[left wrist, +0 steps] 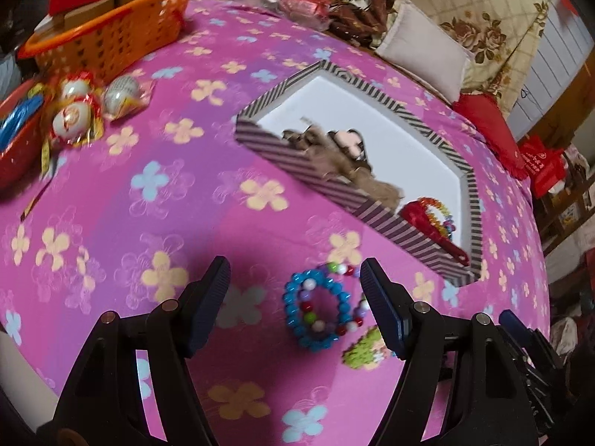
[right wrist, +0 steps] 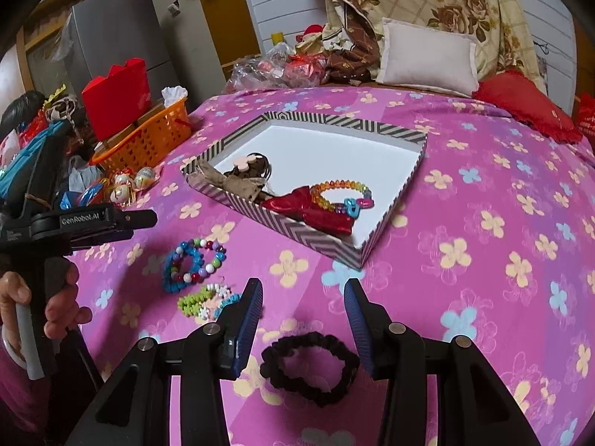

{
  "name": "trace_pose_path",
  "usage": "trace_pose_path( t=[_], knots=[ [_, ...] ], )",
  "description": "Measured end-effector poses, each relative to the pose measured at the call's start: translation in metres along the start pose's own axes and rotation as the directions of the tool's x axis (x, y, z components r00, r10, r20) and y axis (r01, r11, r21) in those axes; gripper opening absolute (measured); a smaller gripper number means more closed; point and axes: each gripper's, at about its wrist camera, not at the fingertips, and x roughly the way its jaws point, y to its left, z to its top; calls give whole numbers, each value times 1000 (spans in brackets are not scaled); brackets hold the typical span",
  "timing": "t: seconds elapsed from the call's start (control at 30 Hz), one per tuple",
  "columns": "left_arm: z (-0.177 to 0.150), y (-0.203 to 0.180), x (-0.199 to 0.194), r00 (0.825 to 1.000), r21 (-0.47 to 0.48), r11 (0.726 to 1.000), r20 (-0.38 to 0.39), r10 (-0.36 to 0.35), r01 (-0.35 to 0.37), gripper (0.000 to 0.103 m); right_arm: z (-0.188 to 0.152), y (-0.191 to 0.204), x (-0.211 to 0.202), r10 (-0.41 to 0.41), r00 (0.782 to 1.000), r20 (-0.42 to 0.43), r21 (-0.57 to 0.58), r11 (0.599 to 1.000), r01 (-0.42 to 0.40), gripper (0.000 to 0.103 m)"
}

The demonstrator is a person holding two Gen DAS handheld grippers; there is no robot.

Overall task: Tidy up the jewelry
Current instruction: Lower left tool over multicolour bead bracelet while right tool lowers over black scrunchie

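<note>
A striped box tray lies on the pink flowered cloth. It holds a rainbow bead bracelet, a red bow and brown hair pieces. A blue bead bracelet with a multicolour one lies on the cloth between the open fingers of my left gripper. A green and white bead piece lies beside it. A black scrunchie lies between the open fingers of my right gripper. Both grippers are empty.
An orange basket stands at the left with a red box behind it. Wrapped round sweets and a red bowl lie at the left. Pillows and a red cushion lie at the back.
</note>
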Motion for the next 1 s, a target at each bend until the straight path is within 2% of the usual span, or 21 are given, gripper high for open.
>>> trace_pose_path(
  t=[0.1,0.2,0.37,0.53,0.73,1.0],
  knots=[
    [-7,1,10,999,26,999,-7,42,-42,73,-6,-5,8,2,1000,-28,7,1000,-1,44],
    [-6,3,20,999,20,999,-35,32,-31,73,-8,-5,10,0,999,-38,2,1000,0,44],
    [-2,-4,25,999,36,999,-22,41,-40,72,-9,-2,8,13,999,-31,-16,1000,-14,44],
    [5,-19,38,996,106,993,-65,65,-58,65,-9,-1,9,17,999,-42,-32,999,-18,44],
    [14,-35,47,988,259,961,-90,127,-100,65,-7,-15,3,19,998,-58,-11,1000,-20,44],
    [6,-49,56,980,390,917,-137,144,-80,65,-15,-34,0,20,994,-106,13,1000,-19,44]
  ],
)
